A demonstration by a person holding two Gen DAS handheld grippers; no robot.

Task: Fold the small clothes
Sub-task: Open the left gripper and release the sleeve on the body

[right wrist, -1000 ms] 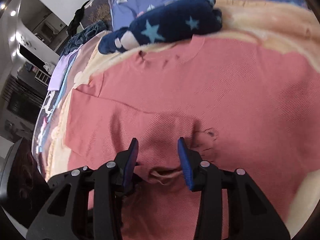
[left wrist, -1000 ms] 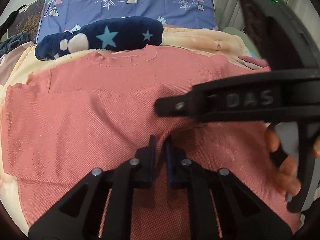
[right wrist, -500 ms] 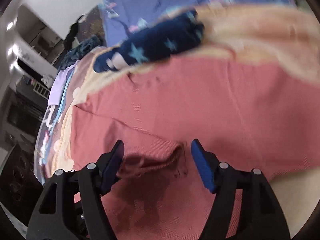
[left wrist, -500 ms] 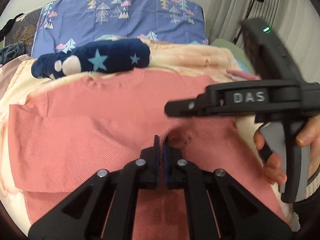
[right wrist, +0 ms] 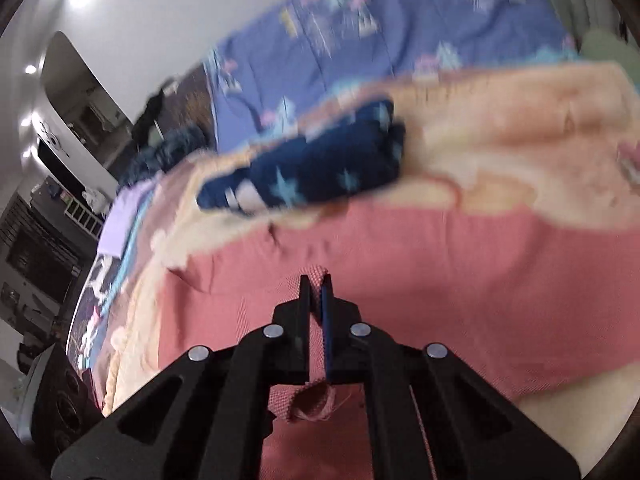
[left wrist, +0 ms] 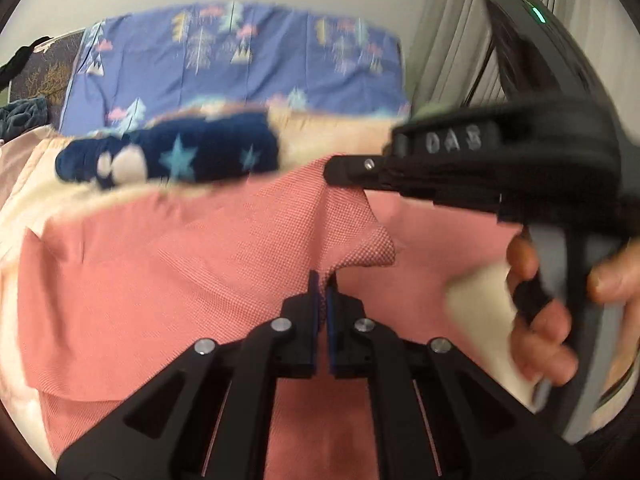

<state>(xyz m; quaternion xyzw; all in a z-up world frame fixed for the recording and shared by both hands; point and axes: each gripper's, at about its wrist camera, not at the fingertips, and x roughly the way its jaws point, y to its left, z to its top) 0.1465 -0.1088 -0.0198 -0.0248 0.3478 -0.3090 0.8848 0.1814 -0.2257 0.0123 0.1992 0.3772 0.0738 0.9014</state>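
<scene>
A salmon-pink knit shirt point(left wrist: 168, 272) lies on a cream blanket; it also shows in the right wrist view point(right wrist: 460, 280). My left gripper point(left wrist: 322, 280) is shut on a pinch of the shirt's fabric and holds it lifted in a peak. My right gripper point(right wrist: 316, 282) is shut on the shirt too, with a fold of pink cloth showing between and under its jaws. The right gripper body shows in the left wrist view point(left wrist: 480, 160), to the right and above, with a hand on its handle. Both views are blurred by motion.
A folded navy garment with light stars point(left wrist: 172, 156) point(right wrist: 312, 180) lies beyond the shirt's collar. A blue tree-print pillow point(left wrist: 240, 60) stands behind it. The cream blanket point(right wrist: 520, 120) covers the bed. Curtains point(left wrist: 452, 40) hang at the right; furniture point(right wrist: 60, 160) at the left.
The right gripper was open over a bunched fold; now it has closed on the shirt. Both grippers have risen, lifting the pinched pink fabric off the blanket.
</scene>
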